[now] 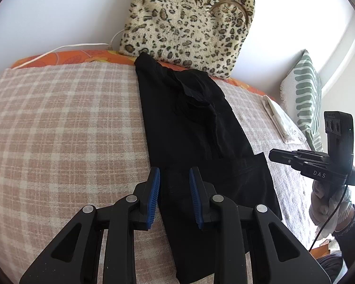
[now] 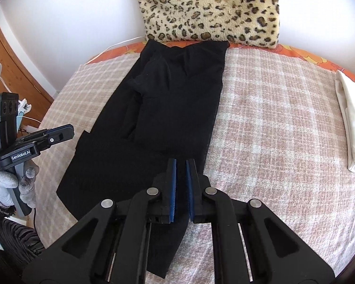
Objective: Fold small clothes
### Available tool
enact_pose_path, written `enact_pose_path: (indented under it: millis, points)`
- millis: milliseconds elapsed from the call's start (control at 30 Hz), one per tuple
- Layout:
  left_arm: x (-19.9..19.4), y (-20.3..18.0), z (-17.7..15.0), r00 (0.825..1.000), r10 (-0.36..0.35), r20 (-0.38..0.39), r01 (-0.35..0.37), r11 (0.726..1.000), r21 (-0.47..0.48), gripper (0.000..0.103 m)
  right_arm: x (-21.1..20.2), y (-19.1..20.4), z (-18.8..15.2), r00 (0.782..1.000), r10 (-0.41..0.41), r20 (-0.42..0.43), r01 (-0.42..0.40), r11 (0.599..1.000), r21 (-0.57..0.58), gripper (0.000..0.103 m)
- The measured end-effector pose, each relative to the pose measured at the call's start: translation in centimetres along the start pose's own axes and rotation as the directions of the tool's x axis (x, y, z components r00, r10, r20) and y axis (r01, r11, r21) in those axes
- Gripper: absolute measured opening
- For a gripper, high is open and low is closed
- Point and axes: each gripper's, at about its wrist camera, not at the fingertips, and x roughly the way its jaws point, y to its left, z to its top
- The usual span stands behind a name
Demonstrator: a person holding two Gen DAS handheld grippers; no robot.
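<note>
A black garment (image 1: 189, 130) (image 2: 172, 108) lies lengthwise on a plaid blanket (image 1: 59, 130) (image 2: 272, 130), partly folded, with its near part doubled over and a crumpled sleeve on top. My left gripper (image 1: 174, 170) hovers over the garment's near left part, jaws open, nothing pinched between the blue pads. From the right wrist view it (image 2: 69, 130) sits just left of the cloth. My right gripper (image 2: 181, 161) is over the near right edge, its pads almost touching. In the left wrist view it (image 1: 273, 155) hangs beside the garment's right corner with no cloth dangling.
A leopard-print cushion (image 1: 189, 23) (image 2: 210, 9) leans on the wall behind the garment. A folded white cloth (image 1: 281, 123) (image 2: 352, 127) lies at the right, beside a green-and-white cushion (image 1: 305, 90). Gloved hands (image 1: 329, 203) (image 2: 9, 184) hold the grippers. Wooden furniture (image 2: 9, 54) stands at the left.
</note>
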Motion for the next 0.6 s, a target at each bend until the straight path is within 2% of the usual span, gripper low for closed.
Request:
enact_pose_path:
  millis: [33, 67, 100, 200, 233, 467, 600]
  points:
    - [-0.6, -0.2, 0.4, 1.000, -0.010, 0.006, 0.010, 1.000, 0.004, 0.034, -0.2, 0.2, 0.2, 1.000, 0.008, 0.003, -0.008, 1.000, -0.007, 0.009]
    - [-1.1, -0.3, 0.8, 1.000, -0.017, 0.015, 0.017, 1.000, 0.005, 0.047, -0.5, 0.3, 0.4, 1.000, 0.019, 0.005, -0.019, 1.000, -0.012, 0.010]
    - [-1.6, -0.3, 1.2, 0.999, -0.022, 0.028, 0.022, 1.000, 0.005, 0.052, -0.8, 0.4, 0.6, 1.000, 0.023, 0.013, -0.022, 1.000, -0.015, 0.011]
    - [-2.7, -0.4, 2.9, 0.999, -0.022, 0.049, 0.021, 0.999, 0.026, 0.052, -2.0, 0.0, 1.5, 0.998, 0.031, 0.052, -0.032, 0.999, 0.004, 0.029]
    - [-2.8, -0.4, 3.5, 0.999, -0.019, 0.050, 0.018, 0.999, 0.033, 0.052, -2.4, -0.4, 1.8, 0.997, 0.041, 0.068, -0.042, 0.999, 0.018, 0.038]
    - [-2.6, 2.5, 7.7, 0.999, 0.007, 0.053, -0.006, 1.000, -0.015, 0.052, -4.3, -3.4, 4.7, 0.985, 0.058, 0.164, -0.072, 0.994, 0.086, 0.040]
    - [-1.6, 4.5, 10.6, 0.998, 0.010, 0.056, -0.006, 0.998, -0.064, 0.052, -4.5, -4.7, 6.9, 0.984, 0.053, 0.171, -0.070, 0.993, 0.094, 0.045]
